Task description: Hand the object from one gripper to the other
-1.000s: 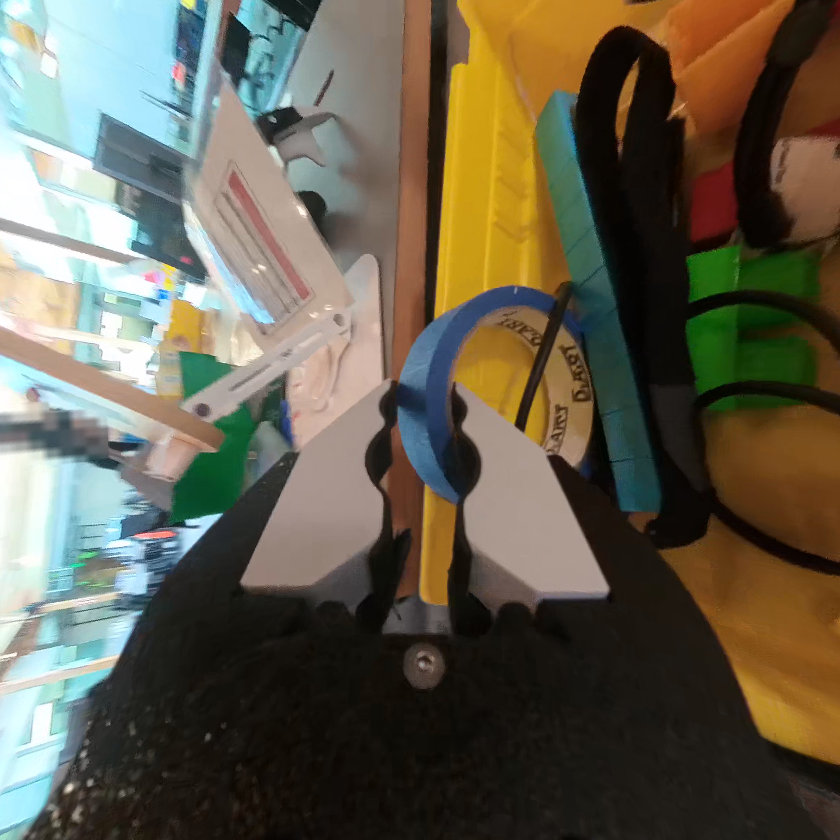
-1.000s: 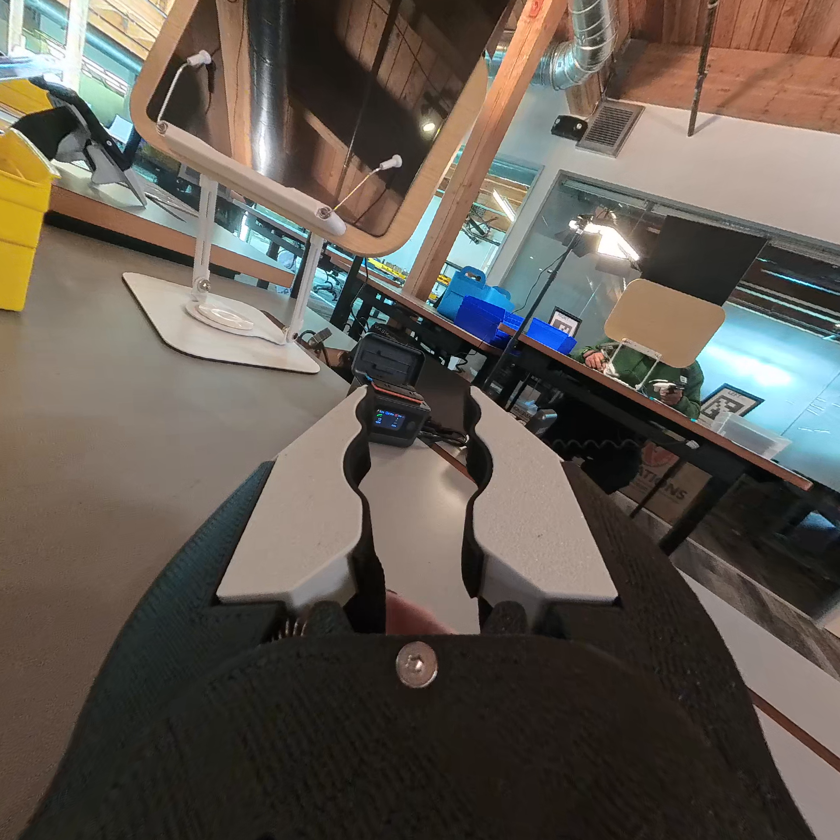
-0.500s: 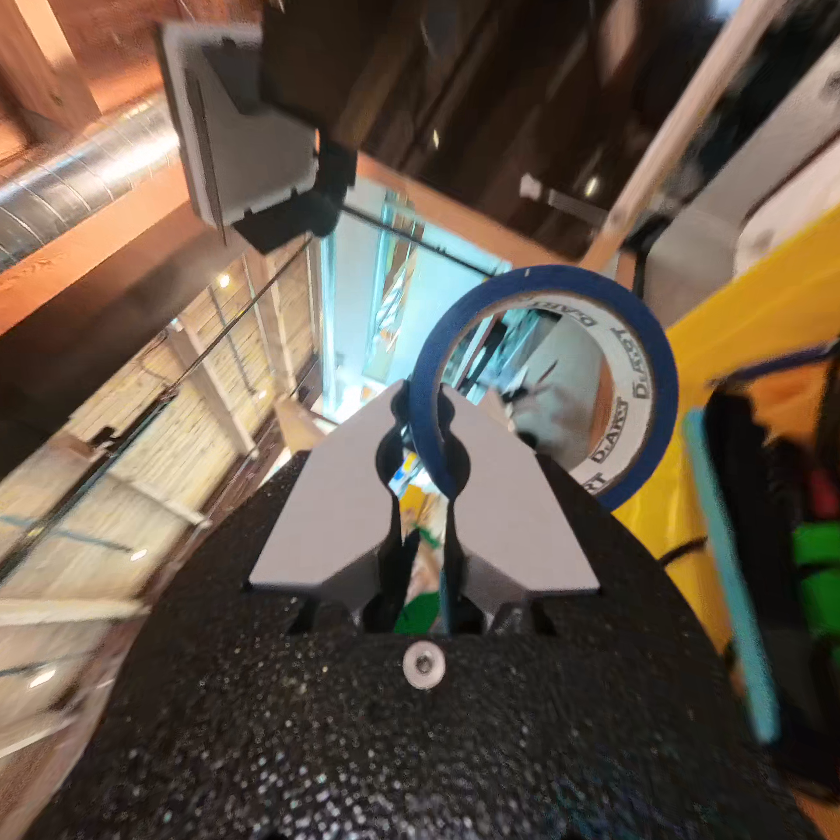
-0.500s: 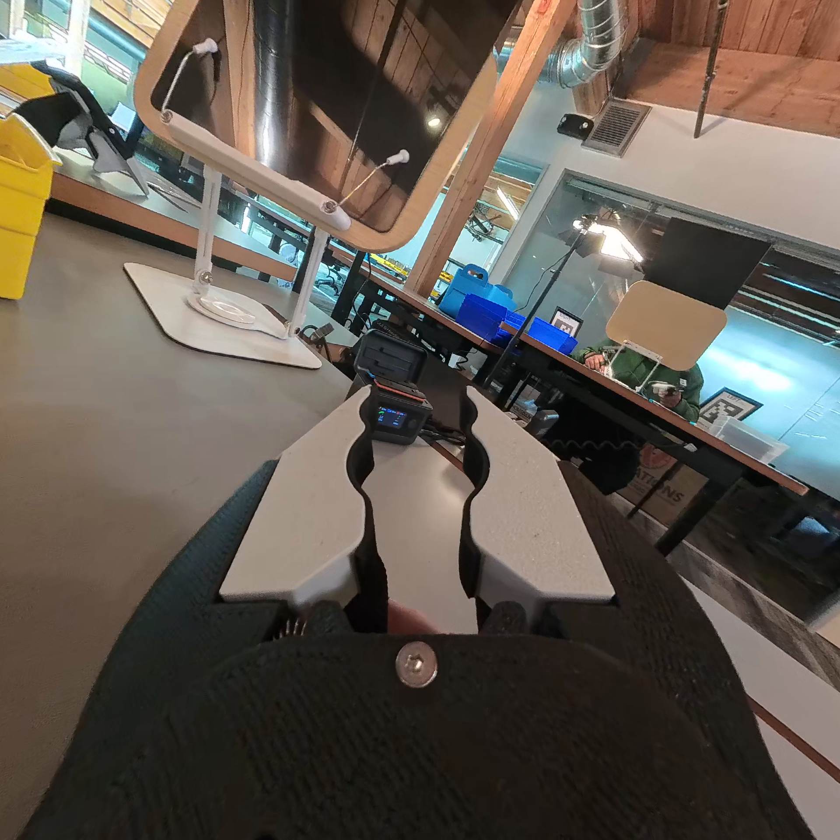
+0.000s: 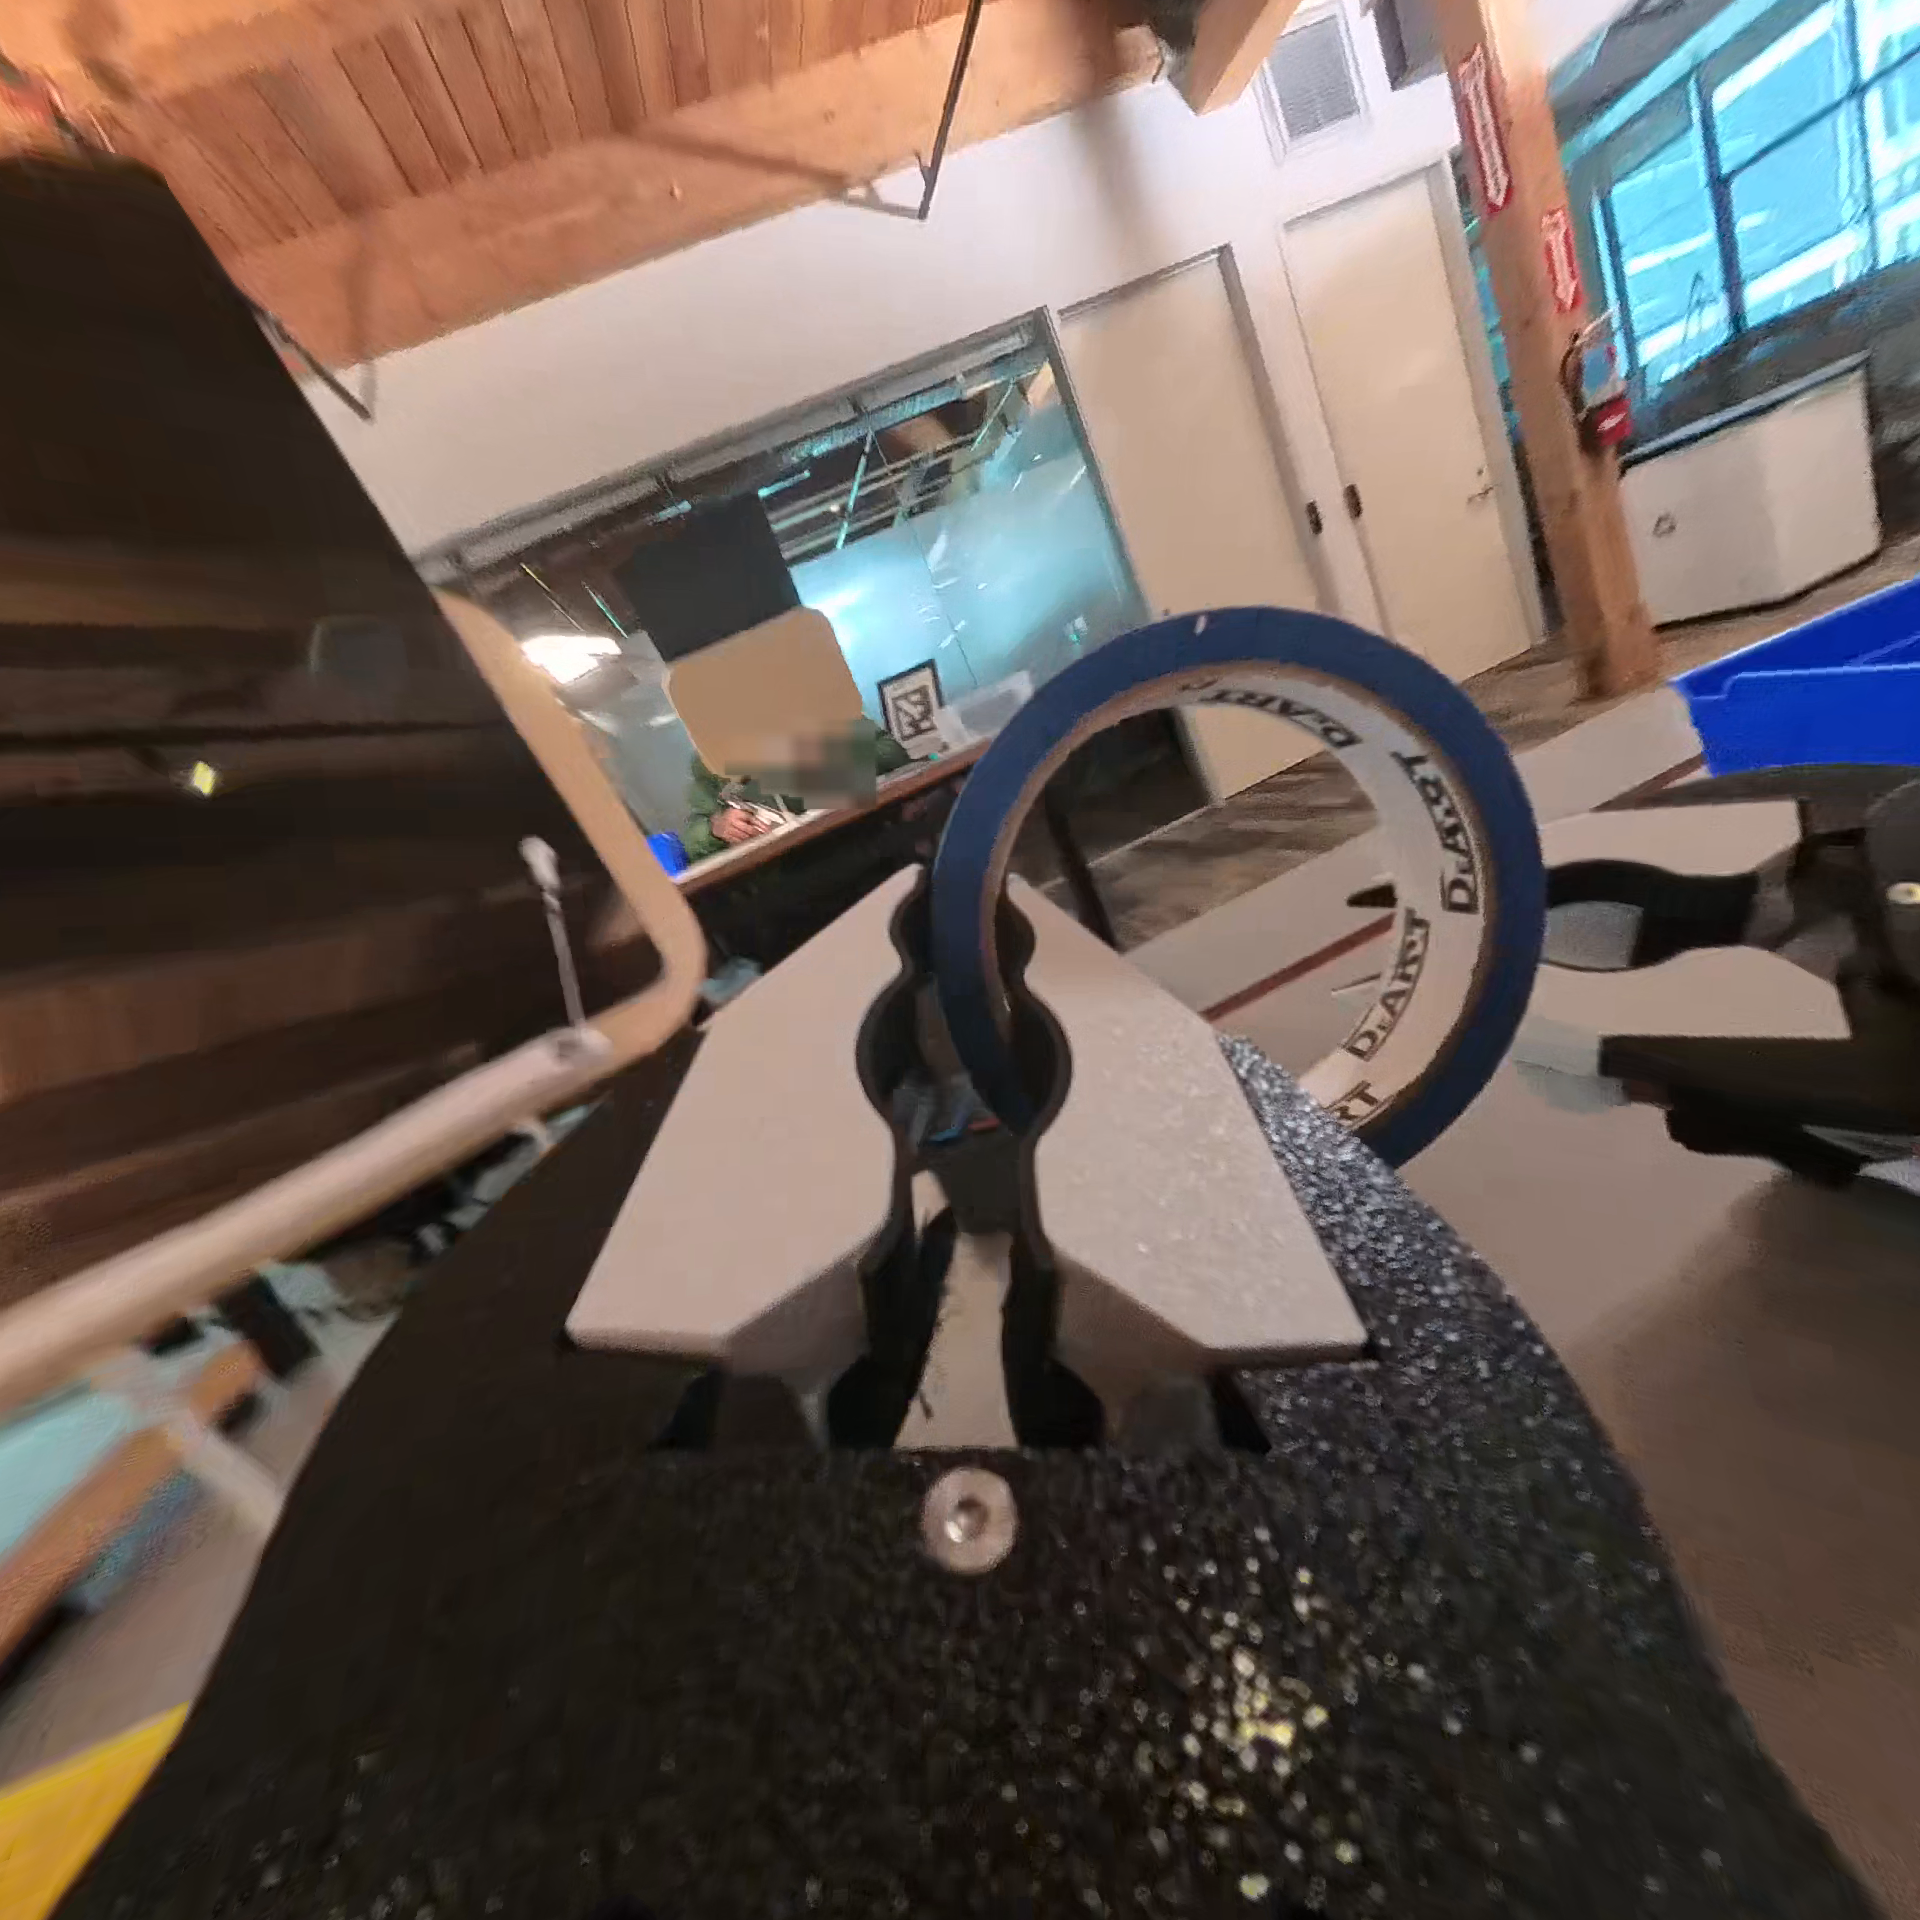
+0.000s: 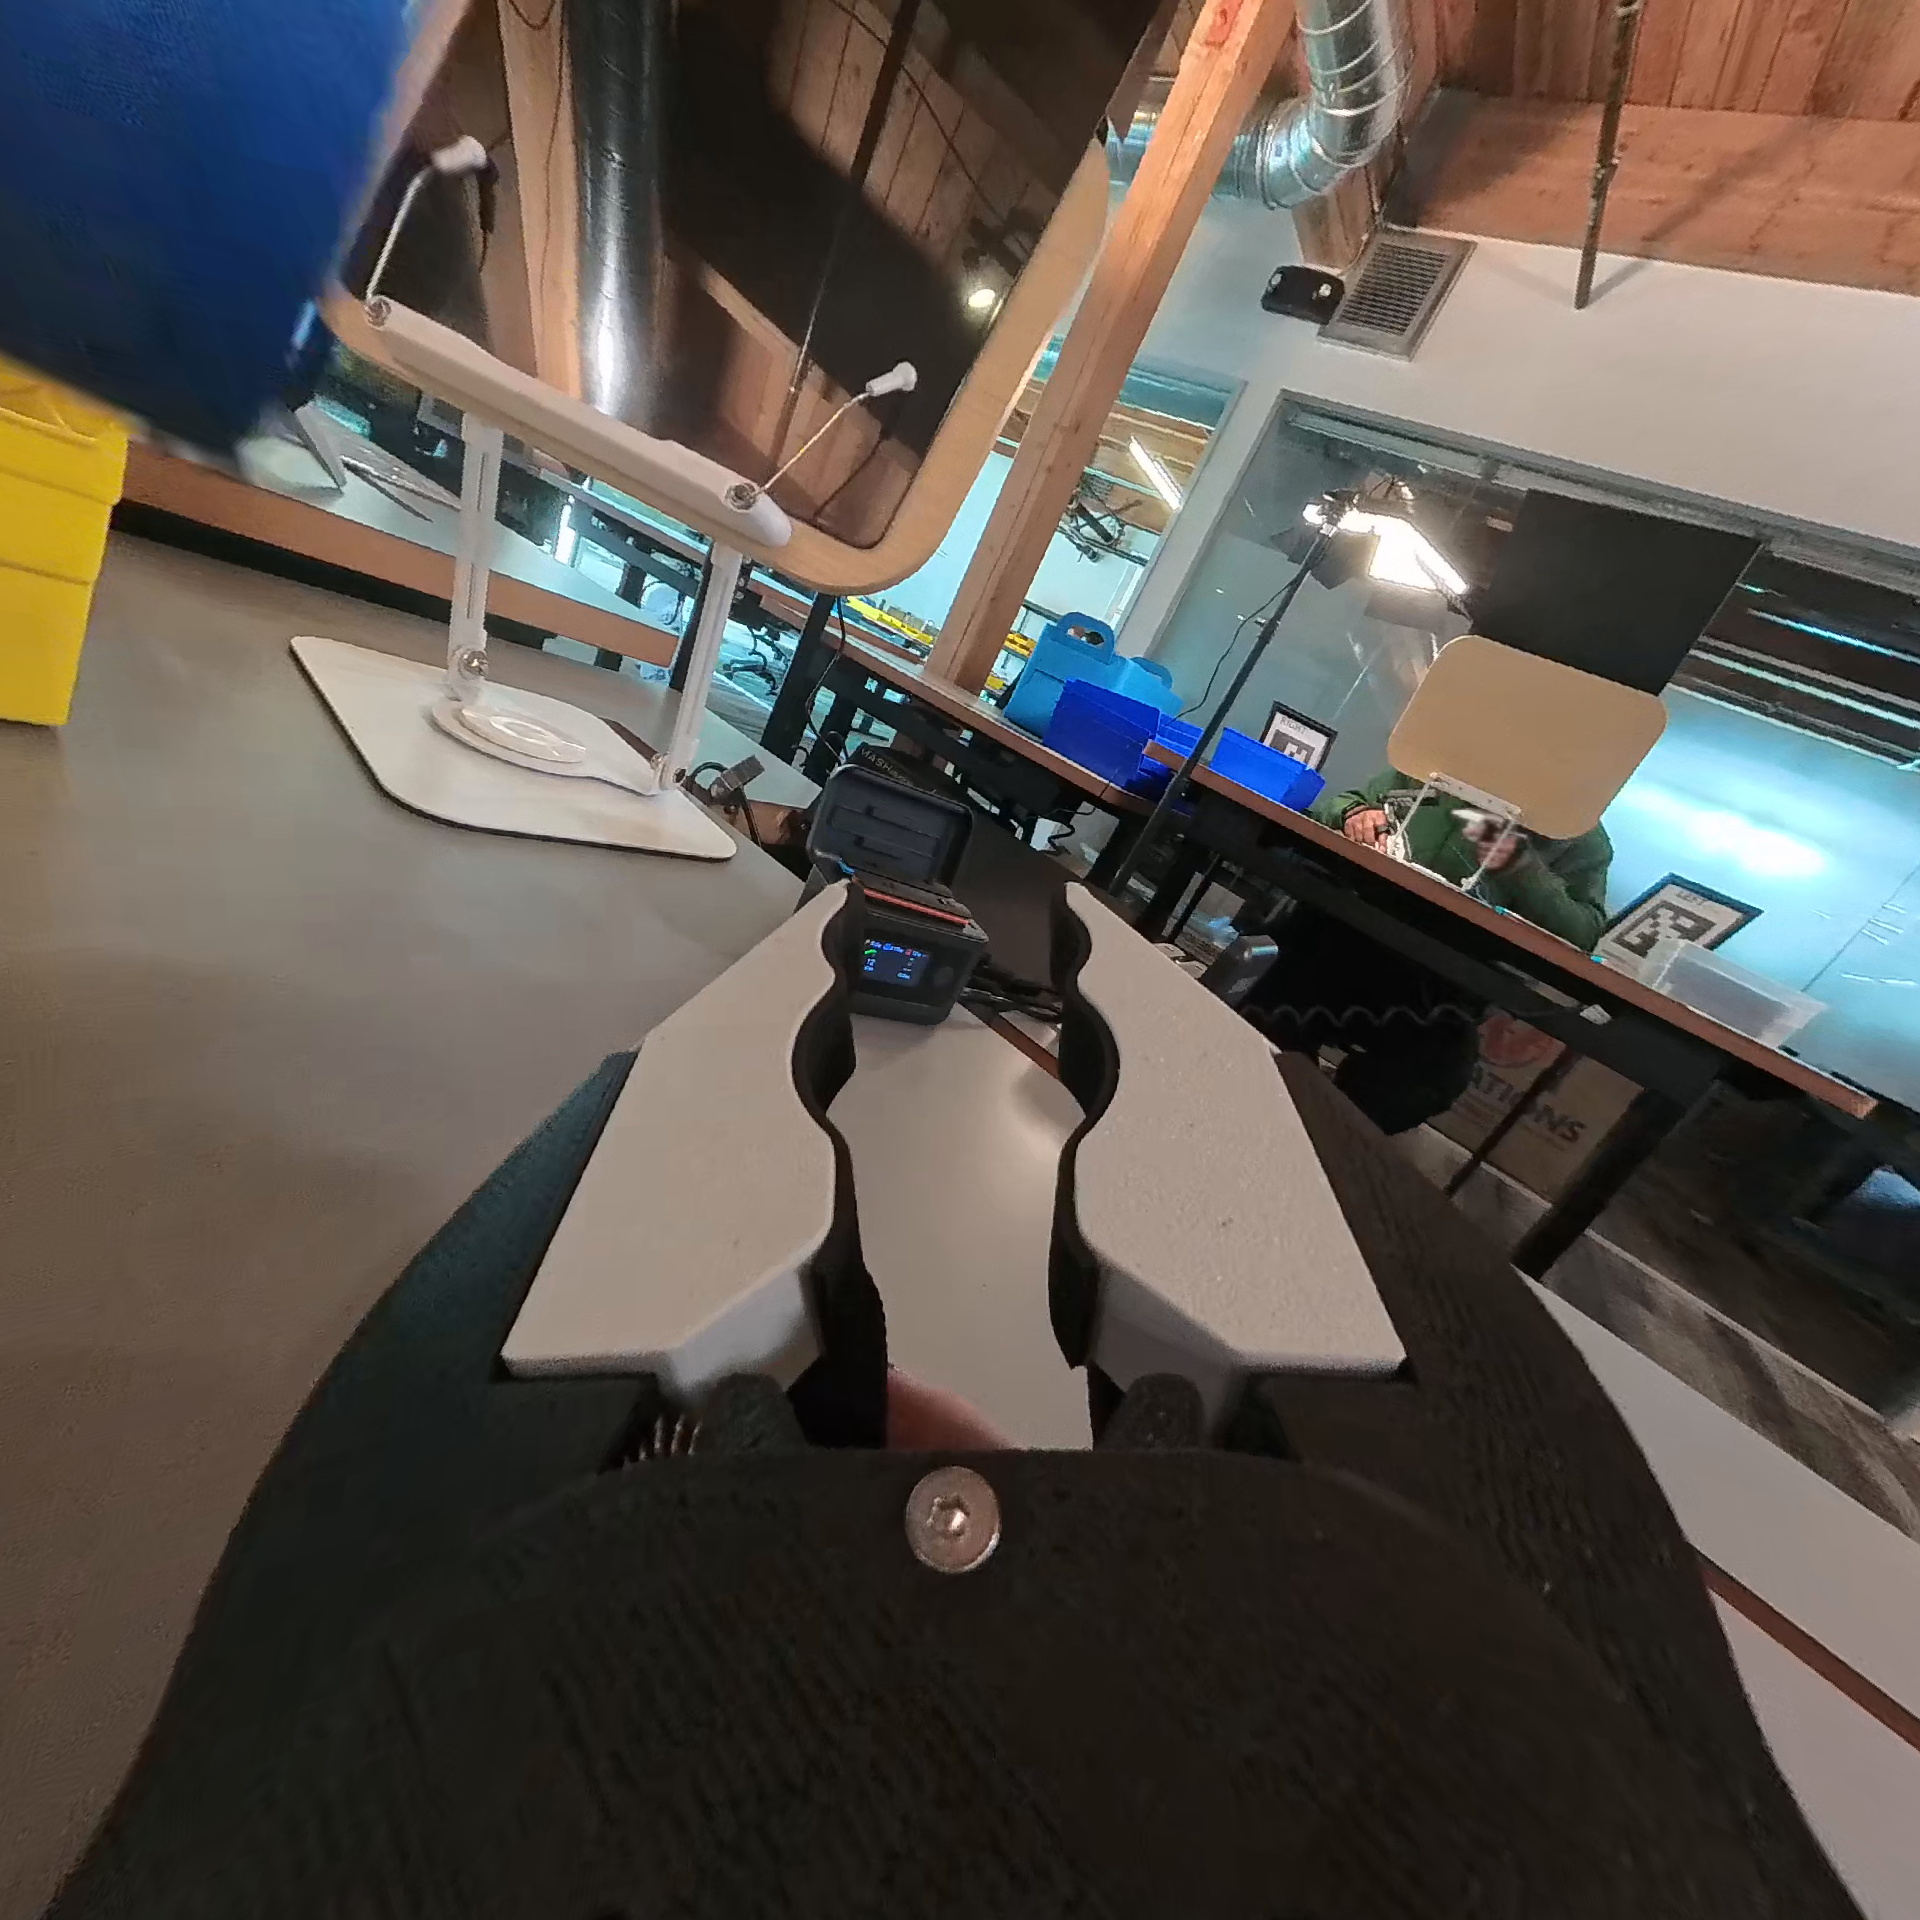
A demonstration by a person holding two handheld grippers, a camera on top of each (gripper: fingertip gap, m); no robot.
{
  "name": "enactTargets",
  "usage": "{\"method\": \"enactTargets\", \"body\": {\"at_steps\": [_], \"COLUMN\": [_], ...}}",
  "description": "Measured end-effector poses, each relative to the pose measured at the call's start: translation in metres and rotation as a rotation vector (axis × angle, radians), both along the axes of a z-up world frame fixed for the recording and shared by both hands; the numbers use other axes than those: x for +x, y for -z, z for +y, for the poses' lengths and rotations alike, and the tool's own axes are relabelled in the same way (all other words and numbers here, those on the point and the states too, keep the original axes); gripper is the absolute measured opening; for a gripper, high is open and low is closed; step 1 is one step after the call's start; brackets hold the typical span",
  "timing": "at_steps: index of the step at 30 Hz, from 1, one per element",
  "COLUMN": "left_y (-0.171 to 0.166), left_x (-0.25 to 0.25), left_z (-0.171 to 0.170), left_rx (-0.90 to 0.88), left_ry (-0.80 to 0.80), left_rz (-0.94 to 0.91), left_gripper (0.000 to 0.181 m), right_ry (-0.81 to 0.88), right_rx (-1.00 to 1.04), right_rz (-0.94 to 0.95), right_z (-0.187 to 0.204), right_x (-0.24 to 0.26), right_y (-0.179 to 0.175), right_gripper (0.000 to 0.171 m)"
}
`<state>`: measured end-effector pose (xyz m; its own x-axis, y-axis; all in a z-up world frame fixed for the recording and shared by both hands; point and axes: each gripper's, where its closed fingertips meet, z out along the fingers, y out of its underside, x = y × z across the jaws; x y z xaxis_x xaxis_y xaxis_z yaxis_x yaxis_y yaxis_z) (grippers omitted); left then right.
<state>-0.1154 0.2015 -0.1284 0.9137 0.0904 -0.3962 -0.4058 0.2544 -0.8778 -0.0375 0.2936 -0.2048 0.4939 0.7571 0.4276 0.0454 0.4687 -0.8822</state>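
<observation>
The left gripper [image 5: 964,920] is clenched on a roll of blue painter's tape with a white cardboard core [image 5: 1475,831], its two grey fingers [image 5: 769,1132] pinching the left side of the ring so that the roll stands on edge in the air above the grey table [image 5: 1714,1351], its open centre facing the camera. Just past the roll, at the right edge of the left wrist view, the right gripper [image 5: 1662,920] points in from the right with its pale fingers spread apart, close to the tape but not touching it. In the right wrist view that gripper [image 6: 951,925] is released and empty, the gap between its fingers [image 6: 717,1132] wide, and a blurred blue mass in the upper left corner is the tape [image 6: 156,187], near the lens. On the table ahead stand a wood-framed mirror on a white stand [image 6: 582,520], a yellow plastic bin [image 6: 52,561] at the far left, and a small black device with a lit screen [image 6: 914,966] just beyond the fingertips. A person in a green top [image 6: 1496,852] sits at a farther table.
</observation>
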Motion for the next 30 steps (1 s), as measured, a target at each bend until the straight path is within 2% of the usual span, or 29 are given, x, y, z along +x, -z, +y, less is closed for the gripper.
{"method": "enactTargets", "body": {"at_steps": [4, 9, 11, 12, 14, 16, 20, 24, 27, 29, 30], "left_y": [0.039, 0.066, 0.064, 0.066, 0.068, 0.073, 0.076, 0.074, 0.076, 0.074, 0.073], "left_x": [-0.007, -0.011, -0.009, -0.009, -0.011, -0.012, 0.003, 0.016, 0.025, 0.034, 0.036], "left_z": [0.035, 0.048, 0.047, 0.048, 0.051, 0.054, 0.055, 0.053, 0.051, 0.045, 0.043], "left_rx": [-0.021, -0.114, -0.108, -0.117, -0.128, -0.152, -0.174, -0.162, -0.187, -0.218, -0.234], "left_ry": [0.089, 0.29, 0.376, 0.388, 0.364, 0.312, 0.278, 0.28, 0.389, 0.543, 0.616], "left_rz": [-0.224, -0.44, -0.495, -0.514, -0.51, -0.466, -0.322, -0.228, -0.287, -0.387, -0.443], "left_gripper": [0.008, 0.008, 0.008, 0.008, 0.008, 0.008, 0.008, 0.008, 0.011, 0.024, 0.044], "right_ry": [0.014, 0.052, -0.051, -0.152, -0.403, -0.518, -0.423, -0.376, -0.328, -0.237, -0.187], "right_rx": [-0.01, -0.059, -0.132, -0.188, -0.331, -0.499, -0.578, -0.629, -0.569, -0.438, -0.367], "right_rz": [0.012, 0.066, 0.132, 0.184, 0.284, 0.303, 0.181, 0.127, 0.086, 0.038, 0.02], "right_z": [0.003, 0.012, 0.001, -0.012, -0.041, -0.054, -0.063, -0.069, -0.071, -0.066, -0.063], "right_x": [0.003, 0.013, 0.013, 0.012, 0.013, 0.011, -0.003, -0.006, -0.001, 0.006, 0.011], "right_y": [-0.001, -0.005, -0.01, -0.015, -0.024, -0.022, -0.001, 0.008, 0.009, 0.006, 0.002], "right_gripper": [0.03, 0.025, 0.027, 0.034, 0.047, 0.06, 0.061, 0.031, 0.027, 0.027, 0.027]}}
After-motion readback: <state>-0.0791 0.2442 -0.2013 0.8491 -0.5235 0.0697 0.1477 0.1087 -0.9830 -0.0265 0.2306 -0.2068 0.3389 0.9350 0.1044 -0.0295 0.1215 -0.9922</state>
